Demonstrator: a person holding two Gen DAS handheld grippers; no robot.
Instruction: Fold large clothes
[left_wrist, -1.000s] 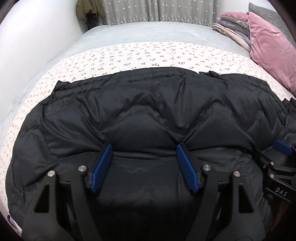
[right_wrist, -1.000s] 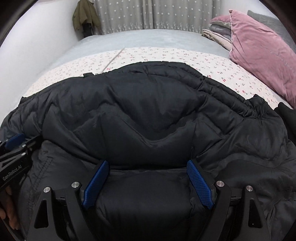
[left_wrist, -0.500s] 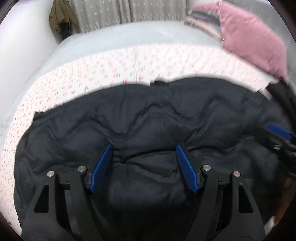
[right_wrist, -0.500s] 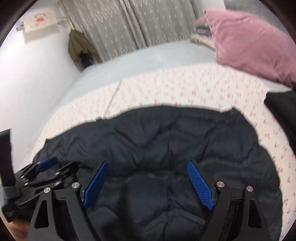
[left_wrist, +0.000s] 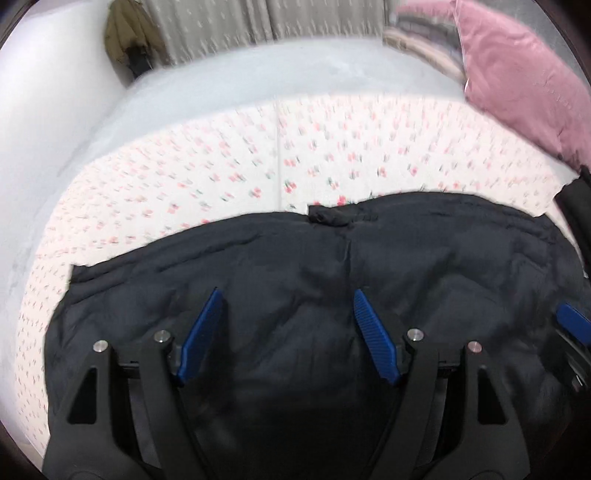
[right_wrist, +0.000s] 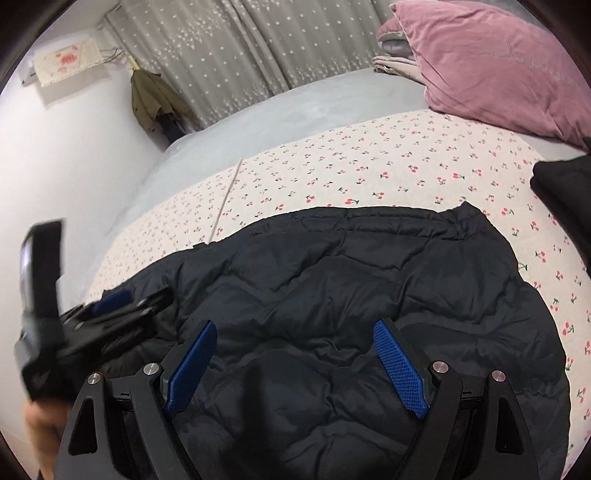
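A black quilted puffer jacket lies in a folded bundle on the bed, with a small dark loop at its far edge. In the right wrist view the jacket fills the lower half. My left gripper hovers open above the jacket's near part, nothing between its blue pads. My right gripper is open too, over the jacket's near middle, and holds nothing. The left gripper's blue pad shows blurred at the left of the right wrist view, with a hand below it.
A cherry-print sheet lies under the jacket on a grey bedspread. A pink pillow and folded linens sit at the far right. Another dark garment pokes in at the right edge. An olive coat hangs by the curtains.
Both grippers have lifted off the jacket's fold and drawn back. More of the sheet shows beyond the jacket. The jaws stay wide apart.
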